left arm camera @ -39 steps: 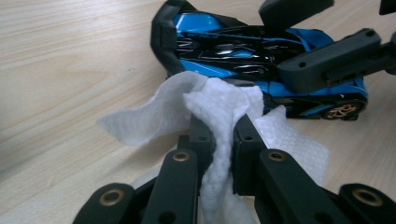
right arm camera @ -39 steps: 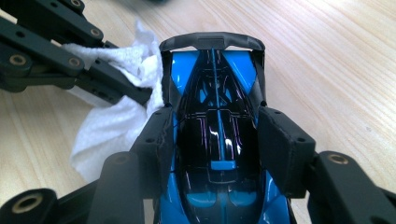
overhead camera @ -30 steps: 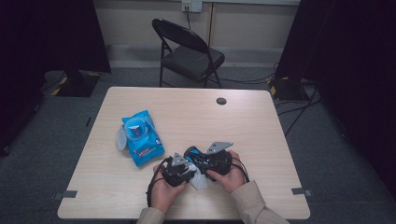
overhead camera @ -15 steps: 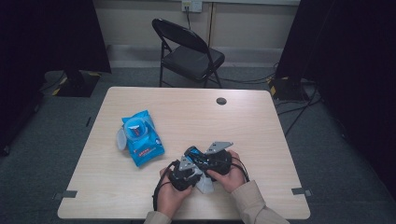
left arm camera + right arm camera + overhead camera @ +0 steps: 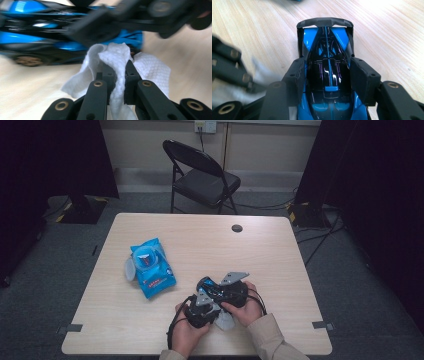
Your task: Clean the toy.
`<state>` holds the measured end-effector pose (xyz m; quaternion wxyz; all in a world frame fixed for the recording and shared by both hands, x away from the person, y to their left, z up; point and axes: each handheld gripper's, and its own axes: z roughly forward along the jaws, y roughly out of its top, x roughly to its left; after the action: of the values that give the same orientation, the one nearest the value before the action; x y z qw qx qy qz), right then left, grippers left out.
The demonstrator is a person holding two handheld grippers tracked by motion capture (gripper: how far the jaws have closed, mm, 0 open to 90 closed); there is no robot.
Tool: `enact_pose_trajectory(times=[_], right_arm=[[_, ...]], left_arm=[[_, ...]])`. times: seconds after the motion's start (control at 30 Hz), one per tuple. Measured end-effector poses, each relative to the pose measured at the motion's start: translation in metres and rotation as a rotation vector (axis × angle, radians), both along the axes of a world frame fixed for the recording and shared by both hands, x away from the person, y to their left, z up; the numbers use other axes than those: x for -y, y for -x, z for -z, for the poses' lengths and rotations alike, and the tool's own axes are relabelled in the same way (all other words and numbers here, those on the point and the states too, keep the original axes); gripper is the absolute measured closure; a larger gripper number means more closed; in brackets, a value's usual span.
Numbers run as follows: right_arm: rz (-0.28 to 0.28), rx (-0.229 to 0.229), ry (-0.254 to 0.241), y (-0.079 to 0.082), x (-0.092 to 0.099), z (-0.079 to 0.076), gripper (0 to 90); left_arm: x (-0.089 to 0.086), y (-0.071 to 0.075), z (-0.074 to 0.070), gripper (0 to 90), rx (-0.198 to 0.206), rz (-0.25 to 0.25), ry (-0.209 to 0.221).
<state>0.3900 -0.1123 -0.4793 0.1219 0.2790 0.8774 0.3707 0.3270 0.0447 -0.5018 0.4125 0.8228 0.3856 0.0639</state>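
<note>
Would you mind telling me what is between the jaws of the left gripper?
A white wipe is pinched between the left gripper; its folds bulge out above. Behind it sits the blue toy car. The pinched part is covered.

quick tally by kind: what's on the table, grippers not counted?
Toy car: 1
White wipe: 1
Blue wipes pack: 1
Total: 3

a blue wipes pack (image 5: 151, 266) lies on the table (image 5: 280, 250); a folding chair (image 5: 202, 177) stands behind.
</note>
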Motion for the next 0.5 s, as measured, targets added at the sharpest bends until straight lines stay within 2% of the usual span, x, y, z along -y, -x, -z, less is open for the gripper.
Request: enact_pose_trajectory(times=[0.03,0.07,0.27,0.5], right_arm=[[0.002,0.001,0.001,0.0001,-0.0004,-0.0001,47.6],[0.002,0.001,0.005,0.0003,-0.0006,-0.0003,47.6],[0.002,0.0,0.003,0.0005,-0.0002,-0.0001,47.6],[0.002,0.001,0.002,0.0007,0.0005,-0.0001,47.6]], left_arm=[[0.0028,0.0009,-0.0008,83.3,0.016,0.003,-0.02],[0.0041,0.001,-0.0012,83.2,0.014,0.001,-0.023],[0.0049,0.0018,-0.0005,83.3,-0.001,0.012,-0.002],[0.0115,0.0043,-0.0011,83.4,0.007,0.03,-0.017]])
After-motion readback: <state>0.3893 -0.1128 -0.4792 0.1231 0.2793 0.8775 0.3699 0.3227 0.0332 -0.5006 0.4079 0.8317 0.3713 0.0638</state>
